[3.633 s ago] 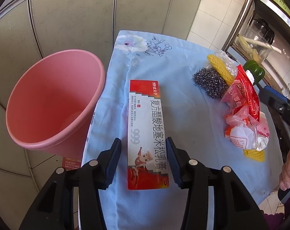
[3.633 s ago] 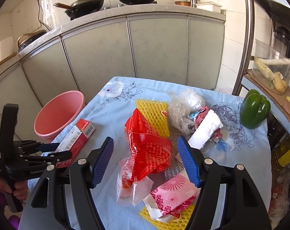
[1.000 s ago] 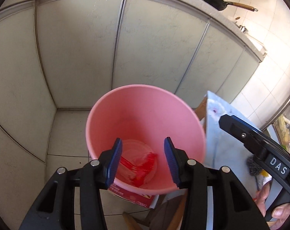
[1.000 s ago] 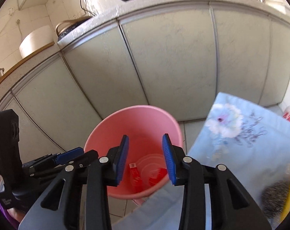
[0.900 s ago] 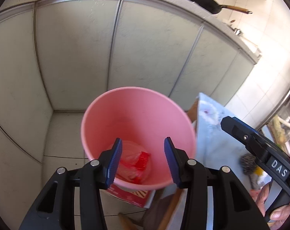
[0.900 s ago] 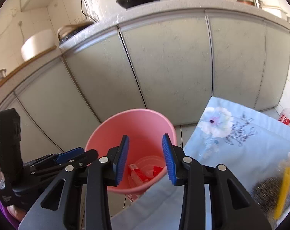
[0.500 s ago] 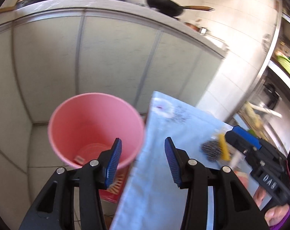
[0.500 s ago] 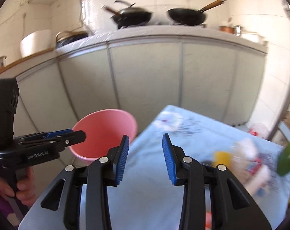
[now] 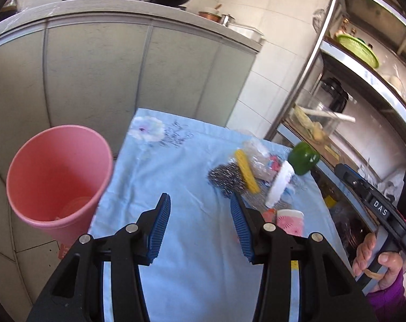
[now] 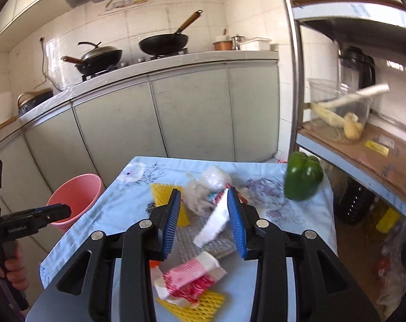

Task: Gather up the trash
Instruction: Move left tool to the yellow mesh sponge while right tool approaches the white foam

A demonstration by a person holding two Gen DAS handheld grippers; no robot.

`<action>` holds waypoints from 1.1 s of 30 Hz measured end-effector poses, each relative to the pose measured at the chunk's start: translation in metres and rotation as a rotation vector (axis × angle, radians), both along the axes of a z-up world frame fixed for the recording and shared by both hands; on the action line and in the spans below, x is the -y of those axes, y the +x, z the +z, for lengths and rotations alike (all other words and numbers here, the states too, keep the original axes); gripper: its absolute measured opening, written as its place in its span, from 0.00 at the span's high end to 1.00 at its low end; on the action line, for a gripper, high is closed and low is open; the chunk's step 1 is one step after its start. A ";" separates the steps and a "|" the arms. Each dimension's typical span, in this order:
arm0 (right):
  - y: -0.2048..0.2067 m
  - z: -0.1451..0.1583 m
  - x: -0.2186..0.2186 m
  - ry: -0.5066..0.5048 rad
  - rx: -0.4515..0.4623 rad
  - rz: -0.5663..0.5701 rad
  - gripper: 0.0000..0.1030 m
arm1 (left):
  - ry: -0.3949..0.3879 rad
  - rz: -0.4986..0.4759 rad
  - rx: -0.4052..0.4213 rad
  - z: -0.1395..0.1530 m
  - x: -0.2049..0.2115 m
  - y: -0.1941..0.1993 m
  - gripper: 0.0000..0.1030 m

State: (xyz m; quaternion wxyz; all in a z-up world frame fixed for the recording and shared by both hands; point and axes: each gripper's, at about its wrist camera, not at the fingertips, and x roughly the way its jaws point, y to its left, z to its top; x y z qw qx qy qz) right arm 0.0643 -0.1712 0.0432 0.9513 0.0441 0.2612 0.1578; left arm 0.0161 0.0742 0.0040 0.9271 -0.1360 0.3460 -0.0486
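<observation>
A pink bucket [image 9: 55,177] stands on the floor left of the table; it also shows in the right wrist view [image 10: 76,196]. Trash lies on the blue cloth: a steel scourer [image 9: 224,178], yellow foam net [image 9: 247,171], clear plastic bag [image 10: 208,187], white foam strip [image 10: 212,224], pink-and-white wrapper [image 10: 189,271] and a second yellow net [image 10: 194,304]. My left gripper [image 9: 200,228] is open and empty above the bare cloth. My right gripper [image 10: 204,220] is open and empty above the trash pile.
A green pepper [image 10: 303,179] sits at the table's far right corner. A metal shelf rack [image 10: 364,145] stands to the right with a clear container. Grey cabinets [image 10: 189,115] with pans on the counter run behind. The table [image 9: 176,166] has bare cloth on its left half.
Both grippers have swung from over the pink bucket back to the table. The red box and red bag from earlier are no longer on the table; red items lay in the bucket.
</observation>
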 end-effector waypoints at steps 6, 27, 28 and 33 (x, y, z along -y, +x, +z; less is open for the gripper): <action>0.000 -0.015 0.013 0.019 -0.034 -0.008 0.65 | 0.011 -0.049 -0.018 -0.005 0.030 0.019 0.55; 0.054 -0.068 0.021 0.115 -0.282 0.048 0.71 | 0.050 -0.070 -0.132 -0.041 0.063 0.136 0.61; 0.059 -0.074 0.019 0.128 -0.309 0.055 0.71 | 0.044 -0.067 -0.137 -0.043 0.063 0.139 0.61; 0.076 -0.088 0.011 0.138 -0.374 0.053 0.71 | 0.021 -0.082 -0.152 -0.048 0.063 0.149 0.87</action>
